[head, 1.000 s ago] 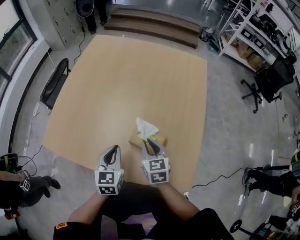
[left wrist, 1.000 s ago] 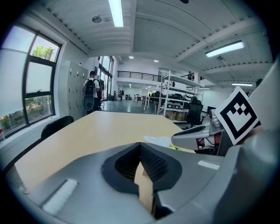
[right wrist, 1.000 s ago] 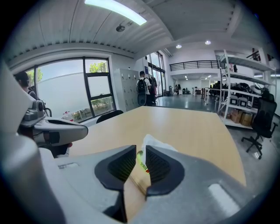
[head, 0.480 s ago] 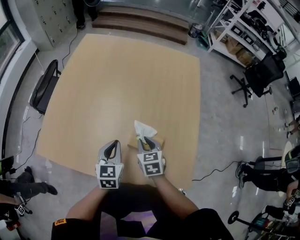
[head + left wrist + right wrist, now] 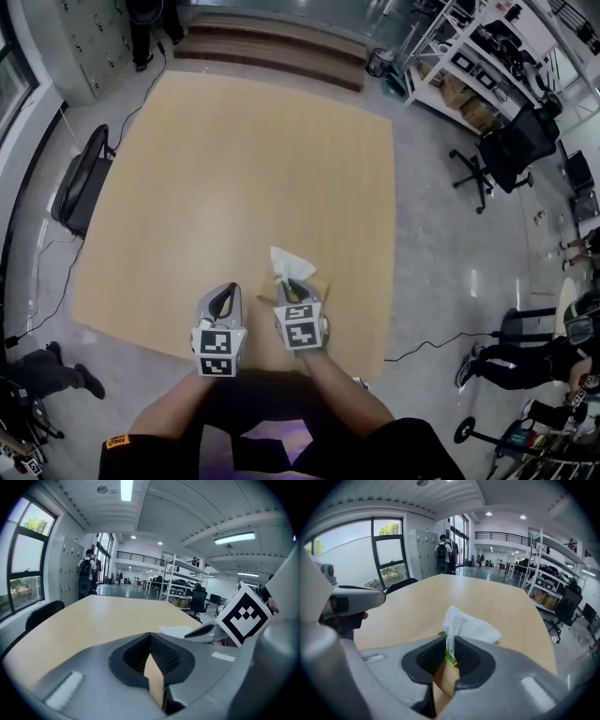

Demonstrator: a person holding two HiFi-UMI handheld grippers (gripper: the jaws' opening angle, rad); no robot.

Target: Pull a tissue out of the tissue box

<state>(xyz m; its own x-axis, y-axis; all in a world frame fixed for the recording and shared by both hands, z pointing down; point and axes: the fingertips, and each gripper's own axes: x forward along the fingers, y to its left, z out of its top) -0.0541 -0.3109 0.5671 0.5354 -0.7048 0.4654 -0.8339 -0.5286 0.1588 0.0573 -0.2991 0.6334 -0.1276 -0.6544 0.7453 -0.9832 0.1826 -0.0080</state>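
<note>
A tan tissue box with green print sits near the front edge of the wooden table. A white tissue stands up out of its top. My right gripper is over the box, its jaws shut on the tissue's lower part. In the right gripper view the tissue rises from the narrow gap of the right gripper, with the box showing below. My left gripper hovers to the left of the box, shut and holding nothing. The left gripper view shows the left gripper with the tissue off to its right.
A black chair stands by the table's left edge. An office chair and metal shelves are at the right. Wooden steps lie beyond the far edge. People stand and sit around the room's edges.
The head camera has shifted, so the table sits slightly differently in view. Both grippers keep nearly the same places relative to the box and tissue.
</note>
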